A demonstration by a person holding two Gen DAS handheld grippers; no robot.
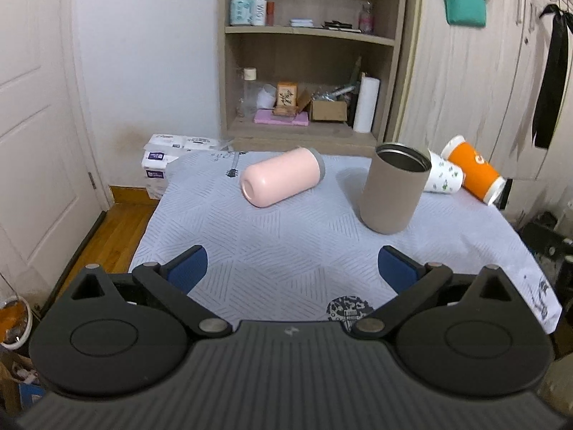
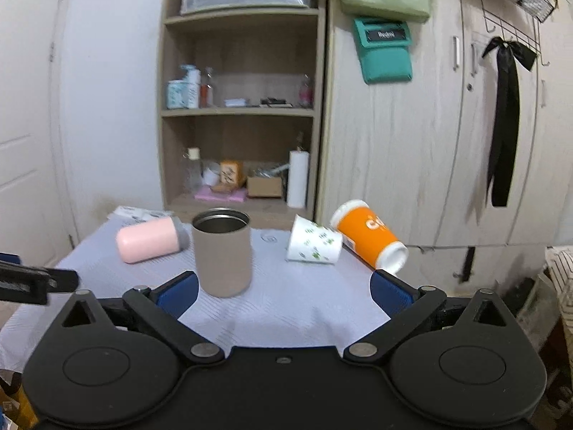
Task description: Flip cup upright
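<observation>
A taupe metal-lined cup [image 1: 392, 188] [image 2: 222, 252] stands upright on the cloth-covered table [image 1: 286, 243]. A pink cup [image 1: 281, 176] [image 2: 152, 239] lies on its side to its left. A white cup with green print [image 1: 442, 177] [image 2: 313, 243] and an orange cup [image 1: 472, 173] [image 2: 369, 238] lie on their sides at the right. My left gripper [image 1: 292, 274] is open and empty, short of the cups. My right gripper [image 2: 284, 292] is open and empty, just in front of the taupe cup. Part of the left gripper shows at the left edge of the right wrist view [image 2: 35, 281].
A wooden shelf unit [image 1: 308, 53] [image 2: 240, 107] with bottles, boxes and a paper roll stands behind the table. Wardrobe doors [image 2: 447, 125] are at the right, a white door [image 1: 32, 125] at the left. Tissue packs [image 1: 168, 154] lie by the table's far left corner.
</observation>
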